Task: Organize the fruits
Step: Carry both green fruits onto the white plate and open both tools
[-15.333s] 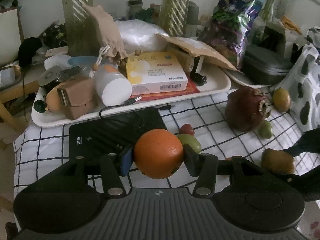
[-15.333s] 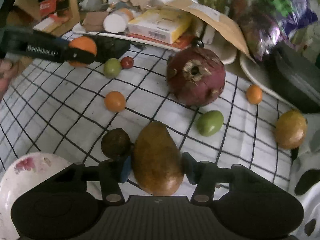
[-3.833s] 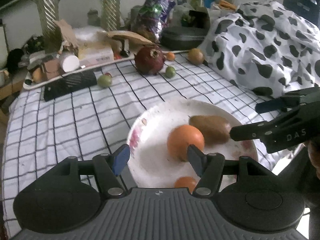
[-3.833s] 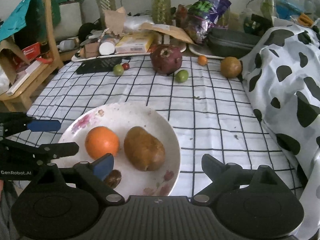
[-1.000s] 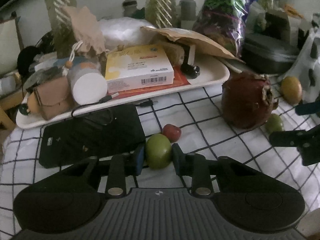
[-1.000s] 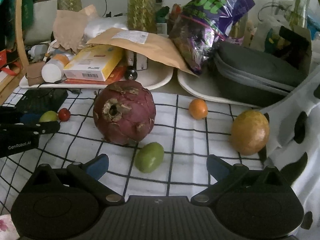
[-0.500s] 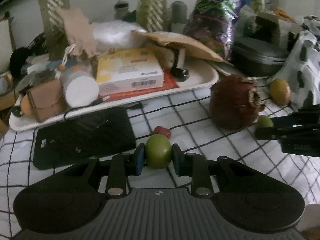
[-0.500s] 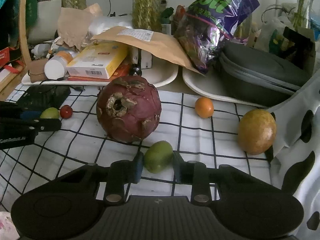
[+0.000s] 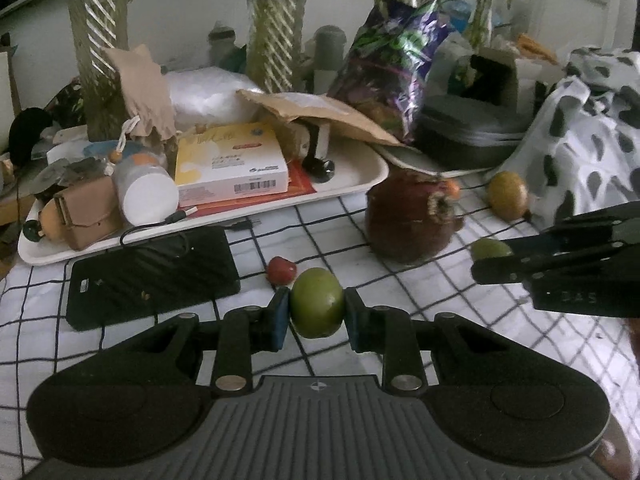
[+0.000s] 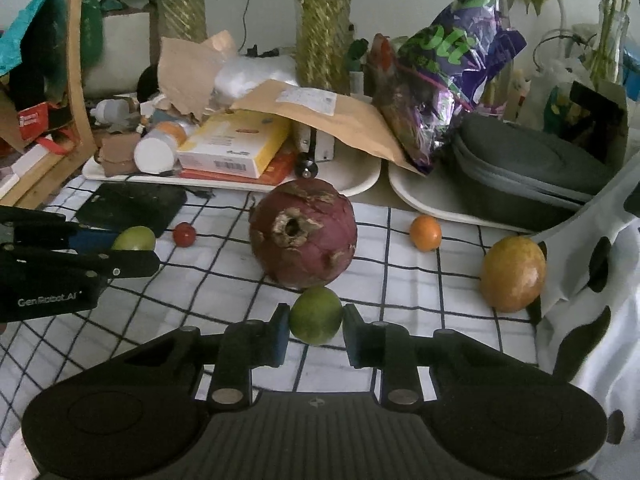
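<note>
My left gripper (image 9: 316,312) is shut on a green fruit (image 9: 317,302) and holds it above the checked tablecloth (image 9: 320,236). My right gripper (image 10: 315,330) is shut on a second green fruit (image 10: 315,314), just in front of a big dark red pomegranate (image 10: 304,234). In the right wrist view the left gripper (image 10: 132,250) shows at the left with its green fruit (image 10: 134,239). A small red fruit (image 10: 184,234), a small orange fruit (image 10: 425,232) and a yellow-orange fruit (image 10: 513,274) lie on the cloth.
A black flat device (image 9: 152,272) lies at the left. A white tray (image 9: 352,178) of boxes and bottles stands behind, next to a grey case (image 10: 528,164) and a purple bag (image 10: 448,76). A cow-print cloth (image 9: 588,140) is at the right. A plate rim (image 10: 12,454) shows bottom left.
Both grippers, each shut on its green fruit, have lifted and drawn back a little from the table. The right gripper closed on its fruit between one second and half a second ago.
</note>
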`<control>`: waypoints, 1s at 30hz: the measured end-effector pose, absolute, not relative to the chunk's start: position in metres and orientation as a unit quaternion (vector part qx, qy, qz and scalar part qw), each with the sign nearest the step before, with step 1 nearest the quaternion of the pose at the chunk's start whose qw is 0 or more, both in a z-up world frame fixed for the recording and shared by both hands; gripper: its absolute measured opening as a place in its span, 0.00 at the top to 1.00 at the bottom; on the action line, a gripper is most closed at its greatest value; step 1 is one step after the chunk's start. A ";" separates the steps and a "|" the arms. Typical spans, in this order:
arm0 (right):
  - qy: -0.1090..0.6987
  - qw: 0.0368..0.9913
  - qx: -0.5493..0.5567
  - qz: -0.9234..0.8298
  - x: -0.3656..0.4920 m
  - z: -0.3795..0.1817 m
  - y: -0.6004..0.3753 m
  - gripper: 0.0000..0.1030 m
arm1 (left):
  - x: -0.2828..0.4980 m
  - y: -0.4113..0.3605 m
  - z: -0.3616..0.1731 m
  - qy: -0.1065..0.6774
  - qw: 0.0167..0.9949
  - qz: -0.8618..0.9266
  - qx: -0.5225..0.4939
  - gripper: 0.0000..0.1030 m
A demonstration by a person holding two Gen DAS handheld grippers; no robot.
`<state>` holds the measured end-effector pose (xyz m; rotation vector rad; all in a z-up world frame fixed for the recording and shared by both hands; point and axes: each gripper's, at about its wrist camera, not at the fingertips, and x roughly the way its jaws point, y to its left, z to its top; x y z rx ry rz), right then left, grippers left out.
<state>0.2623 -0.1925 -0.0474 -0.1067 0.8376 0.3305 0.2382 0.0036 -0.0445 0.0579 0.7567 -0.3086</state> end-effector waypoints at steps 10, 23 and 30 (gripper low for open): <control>0.400 0.898 -0.029 0.180 0.228 -0.032 -0.192 0.73 | 0.208 0.007 -0.032 0.364 0.917 -0.160 0.009 0.73; 0.406 0.888 -0.020 0.216 0.175 -0.018 -0.181 0.73 | 0.155 0.003 -0.028 0.372 0.909 -0.189 0.003 0.73; 0.426 0.874 -0.021 0.233 0.156 -0.021 -0.173 0.73 | 0.135 0.004 -0.027 0.378 0.906 -0.192 -0.003 0.73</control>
